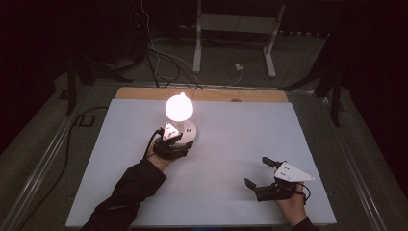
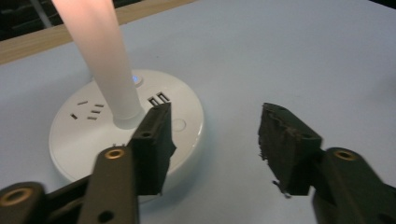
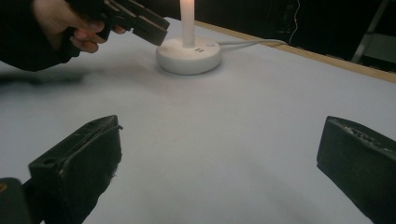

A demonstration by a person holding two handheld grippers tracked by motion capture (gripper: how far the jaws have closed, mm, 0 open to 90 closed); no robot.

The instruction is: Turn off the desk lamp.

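Lamp (image 1: 180,113) status?
— Lit. White round base (image 2: 126,130) with a glowing stem and globe, standing on the white table sheet (image 1: 240,144) toward its far left, close to the wooden edge. Base top carries socket slots, two USB ports and a small blue-lit button (image 2: 136,79) behind the stem.

Left gripper (image 1: 174,142)?
— At the near side of the base. Jaws moderately open, holding nothing. In the left gripper view one pad (image 2: 152,147) hangs over the base's front rim; the other (image 2: 285,147) sits over bare sheet to the side. Cannot tell whether the pad touches the base.

Right gripper (image 1: 257,172)?
— Well apart from the lamp, low over the sheet at the near right. Jaws wide open, empty. Its own view looks across the sheet toward the lamp, with the left hand (image 3: 70,25) in the upper left corner.

Step in hand, as judged?
— Left gripper working at the base, likely the switch, or steadying it. Judgement only.

How to do it well?
— If pressing: narrow the jaws so one pad tip leads, go round the stem rather than across it, press straight down on the button so the base does not skid. Keep clear of the globe; a sideways knock to the stem could tip it. Right gripper could brace the base's rim if it slides.
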